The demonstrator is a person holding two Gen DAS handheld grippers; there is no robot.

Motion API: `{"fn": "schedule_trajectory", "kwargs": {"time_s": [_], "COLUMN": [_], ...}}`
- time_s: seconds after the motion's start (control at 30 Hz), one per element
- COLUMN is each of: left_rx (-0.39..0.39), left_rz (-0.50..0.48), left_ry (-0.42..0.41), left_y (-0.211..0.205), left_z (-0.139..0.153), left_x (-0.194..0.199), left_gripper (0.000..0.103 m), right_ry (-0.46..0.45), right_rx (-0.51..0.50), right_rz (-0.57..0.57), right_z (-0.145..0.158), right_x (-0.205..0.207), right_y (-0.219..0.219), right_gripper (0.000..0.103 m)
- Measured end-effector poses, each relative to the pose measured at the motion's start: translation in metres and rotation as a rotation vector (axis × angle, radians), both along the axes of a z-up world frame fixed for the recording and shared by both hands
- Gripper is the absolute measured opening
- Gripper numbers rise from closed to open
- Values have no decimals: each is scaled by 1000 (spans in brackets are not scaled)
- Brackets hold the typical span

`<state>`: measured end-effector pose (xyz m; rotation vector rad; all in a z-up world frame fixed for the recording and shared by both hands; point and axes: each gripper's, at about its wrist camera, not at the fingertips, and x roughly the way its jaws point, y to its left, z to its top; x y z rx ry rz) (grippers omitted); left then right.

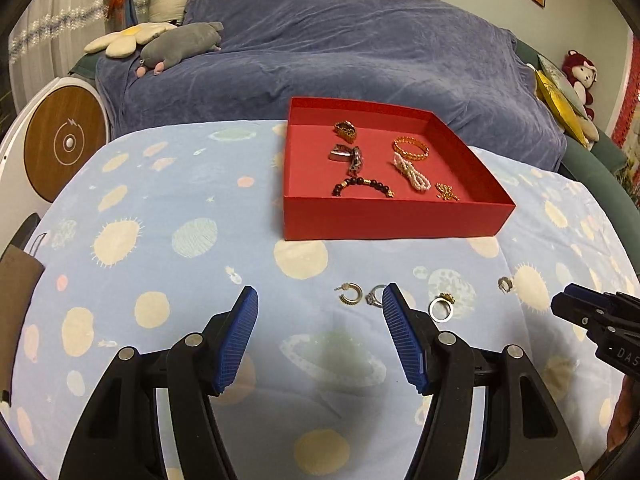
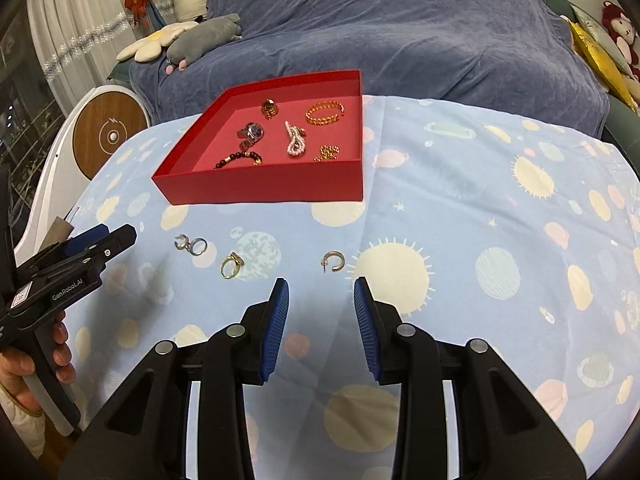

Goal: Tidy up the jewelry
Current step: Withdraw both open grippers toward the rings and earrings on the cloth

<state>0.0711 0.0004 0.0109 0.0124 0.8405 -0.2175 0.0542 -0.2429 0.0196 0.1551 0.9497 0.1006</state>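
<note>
In your left wrist view, the cloth (image 1: 168, 264) lies bare across the whole left and lower middle of the frame, so you have open passage there. Ahead, at upper centre, the red box (image 1: 396, 216) blocks a low approach with its near wall; entry is from above, and its floor is scattered with pieces, with bare floor mostly in the upper left corner and along the right side. Just below the box, the loose rings (image 1: 440, 309) and hoop earring (image 1: 351, 294) dot the centre right strip. The right gripper (image 1: 568, 306) intrudes at the right edge. In your right wrist view, the right half of the cloth (image 2: 500, 200) is open; the left gripper (image 2: 116, 240) crowds the left edge.
</note>
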Motion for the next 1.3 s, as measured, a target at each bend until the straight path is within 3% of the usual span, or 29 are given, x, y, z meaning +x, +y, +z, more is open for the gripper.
{"fn": "schedule_trajectory", "kwargs": {"time_s": [0.53,1.03,1.3], "left_rx": [3,14,8], "left_rz": [-78,53,55], "left_ry": [39,93,105], "left_y": [-23,10,27], "left_z": [-13,-25,-27], "left_x": [-2,15,14], "left_gripper": [70,70,70], "right_ry": [32,29,36], "right_rx": [-28,11,-27], "right_rz": [51,177,203], "right_z": [-19,-27,-35], "right_x": [14,37,45], "right_y": [21,74,92], "right_gripper": [33,33,33]}}
